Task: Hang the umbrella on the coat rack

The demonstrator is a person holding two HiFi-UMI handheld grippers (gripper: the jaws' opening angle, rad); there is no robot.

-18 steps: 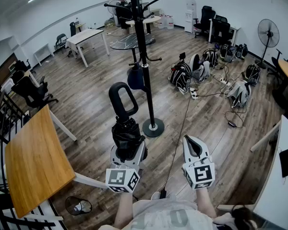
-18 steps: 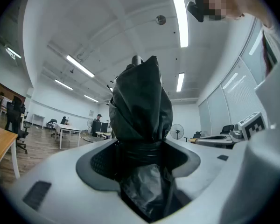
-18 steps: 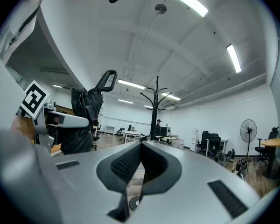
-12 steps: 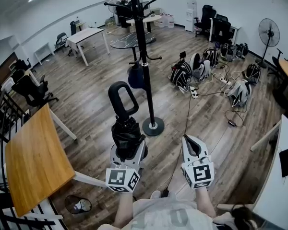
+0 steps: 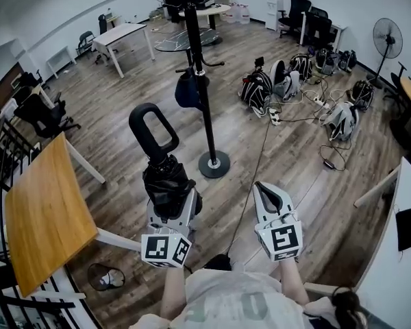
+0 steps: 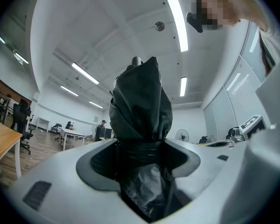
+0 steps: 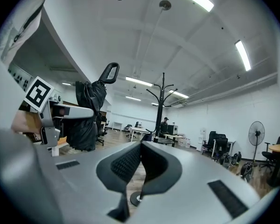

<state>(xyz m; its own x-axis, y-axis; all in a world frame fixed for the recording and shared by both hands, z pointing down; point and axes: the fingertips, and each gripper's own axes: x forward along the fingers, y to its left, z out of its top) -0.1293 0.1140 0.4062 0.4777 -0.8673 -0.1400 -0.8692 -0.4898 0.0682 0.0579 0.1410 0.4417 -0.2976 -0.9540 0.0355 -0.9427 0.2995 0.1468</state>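
A folded black umbrella [image 5: 166,184] with a loop handle [image 5: 151,132] stands upright in my left gripper [image 5: 171,208], which is shut on its bundled canopy. In the left gripper view the umbrella [image 6: 141,106] fills the gap between the wide-set jaws of that gripper [image 6: 140,157]. The black coat rack [image 5: 202,81] stands just beyond, its round base [image 5: 214,164] on the floor and a dark blue item [image 5: 187,91] on a lower hook. My right gripper [image 5: 270,197] is shut and holds nothing. The right gripper view has its jaws [image 7: 141,155] together, with the umbrella [image 7: 88,115] at left and the rack [image 7: 162,106] ahead.
A wooden table [image 5: 44,211] is at the left, with a railing behind it and a wire wastebasket [image 5: 106,277] near my feet. Bags and cables [image 5: 288,88] lie on the floor to the right of the rack. A fan [image 5: 385,36] and a white desk [image 5: 404,252] stand at the right.
The umbrella's handle has shifted left in the picture and leans more to the left. The rack's base sits a little higher in the view. Both grippers keep their states.
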